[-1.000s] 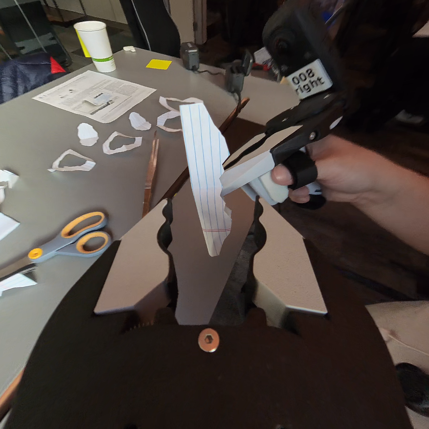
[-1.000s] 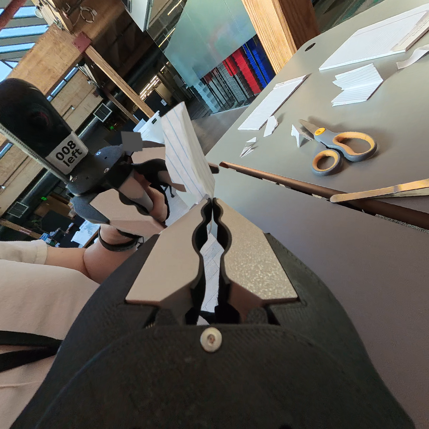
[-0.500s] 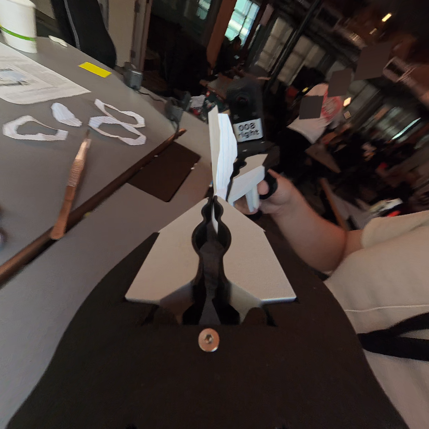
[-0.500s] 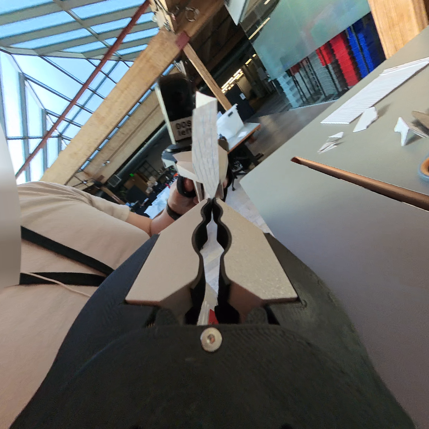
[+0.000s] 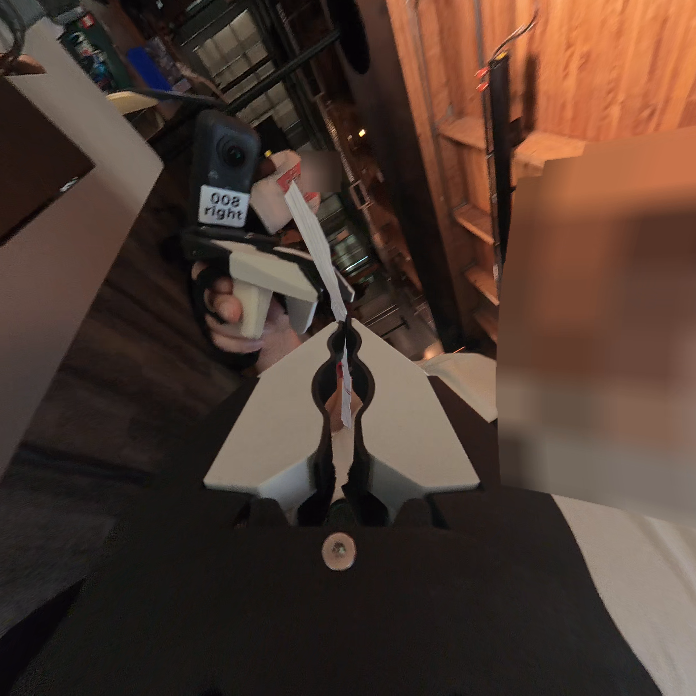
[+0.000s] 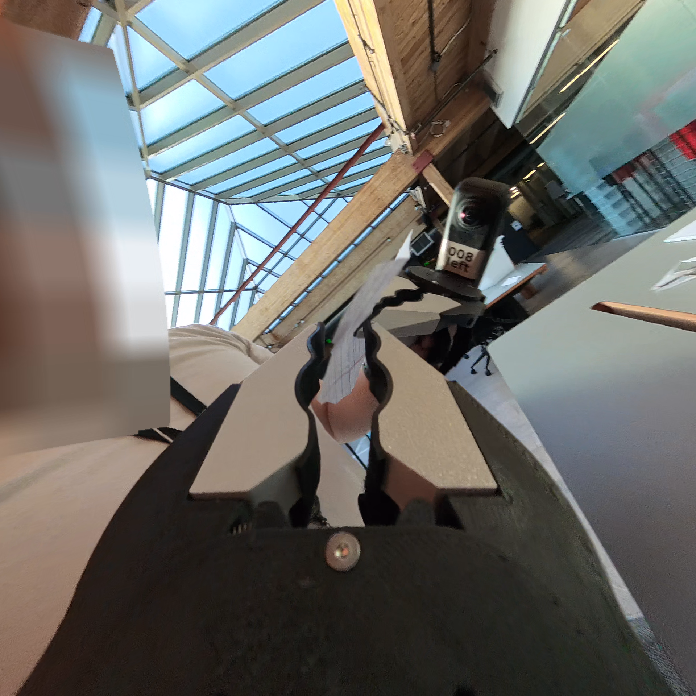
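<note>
A folded strip of white lined paper (image 5: 312, 241) is held in the air. My left gripper (image 5: 344, 324) is shut on its lower part, and the strip's end hangs back between the fingers. My right gripper (image 5: 336, 295) faces it from the left, with the strip passing between its fingers. In the right wrist view my right gripper (image 6: 343, 337) is open. The paper (image 6: 344, 367) stands loose in the gap, apart from both fingers. My left gripper (image 6: 363, 328) shows just beyond, pinching the strip.
A grey table (image 6: 602, 376) with a wooden strip (image 6: 647, 318) on it lies to the right. The table's edge (image 5: 56, 282) shows at the left in the left wrist view. A person's cream shirt (image 6: 94, 508) is close behind both grippers. Left and right tips are no more than a few centimetres apart.
My left gripper shut on the paper strip, then my right gripper opened and let it go. Both grippers swung up and away from the table.
</note>
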`<state>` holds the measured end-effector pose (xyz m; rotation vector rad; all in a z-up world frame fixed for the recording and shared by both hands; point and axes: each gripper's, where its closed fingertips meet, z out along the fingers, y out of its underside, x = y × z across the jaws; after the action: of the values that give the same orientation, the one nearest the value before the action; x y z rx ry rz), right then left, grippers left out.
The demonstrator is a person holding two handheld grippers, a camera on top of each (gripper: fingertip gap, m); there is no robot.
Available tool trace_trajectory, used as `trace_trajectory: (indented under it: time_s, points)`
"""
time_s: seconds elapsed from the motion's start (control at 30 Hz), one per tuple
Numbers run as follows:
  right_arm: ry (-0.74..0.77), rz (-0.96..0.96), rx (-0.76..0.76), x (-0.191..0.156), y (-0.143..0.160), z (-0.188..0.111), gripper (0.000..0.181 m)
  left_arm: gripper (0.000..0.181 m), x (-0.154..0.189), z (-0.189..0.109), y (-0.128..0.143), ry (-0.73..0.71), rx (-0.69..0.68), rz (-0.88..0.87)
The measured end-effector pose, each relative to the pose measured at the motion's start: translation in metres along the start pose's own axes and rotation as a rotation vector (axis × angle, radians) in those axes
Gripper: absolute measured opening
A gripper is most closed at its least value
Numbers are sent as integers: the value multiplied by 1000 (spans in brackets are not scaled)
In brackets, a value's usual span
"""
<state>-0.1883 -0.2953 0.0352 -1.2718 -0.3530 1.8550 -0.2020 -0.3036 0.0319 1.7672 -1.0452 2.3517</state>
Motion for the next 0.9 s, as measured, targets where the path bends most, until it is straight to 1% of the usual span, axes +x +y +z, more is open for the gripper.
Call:
trace_trajectory:
  time_s: [0.03,0.1,0.13,0.17,0.2,0.23,0.27,0.33,0.37,0.4,0.47,0.5,0.53,0.6,0.63,0.67,0.73,0.83,0.9]
  points:
    - [50,-18,-9,4,-4,-4,19,0,-6,-2,2,-63,-53,29]
    - [119,-49,-35,8,-13,-12,21,0,-9,-6,7,-118,-175,64]
    - [133,-51,-44,7,-19,-14,17,0,-9,-8,10,-128,-236,63]
    - [140,-34,-66,7,-22,-15,4,0,-9,-9,11,-135,-282,62]
    - [140,-6,-109,6,-21,-14,0,0,-9,-9,10,-139,-311,71]
    - [139,0,-143,4,-20,-13,0,0,-10,-10,7,-141,-318,87]
    - [147,-11,-163,3,-21,-11,0,0,-9,-11,1,-136,-301,101]
    - [204,-11,-162,9,-28,-10,0,22,-6,-13,-12,-94,-228,109]
    - [221,-15,-132,11,-35,-9,0,33,-5,-15,-15,-75,-192,113]
    - [232,-19,-90,12,-44,-10,0,39,-8,-18,-17,-74,-160,125]
    - [245,-8,-1,15,-61,-13,0,47,-19,-25,-19,-105,-95,191]
    - [231,-4,41,15,-69,-14,0,46,-24,-29,-23,-117,-52,230]
    - [221,8,64,16,-74,-15,0,41,-27,-33,-29,-118,-1,262]
    - [231,19,95,23,-82,-16,0,12,-22,-41,-41,-61,88,317]
    - [231,20,102,26,-85,-17,0,0,-21,-45,-46,-49,106,339]
    - [235,24,99,30,-85,-16,0,0,-26,-49,-49,-74,94,362]
    - [225,18,84,36,-85,-12,0,0,-32,-55,-49,-104,2,410]
    - [167,14,45,41,-82,-6,0,0,-27,-66,-53,-65,-103,443]
    - [136,-20,-18,44,-77,0,0,0,-32,-78,-57,-87,-159,470]
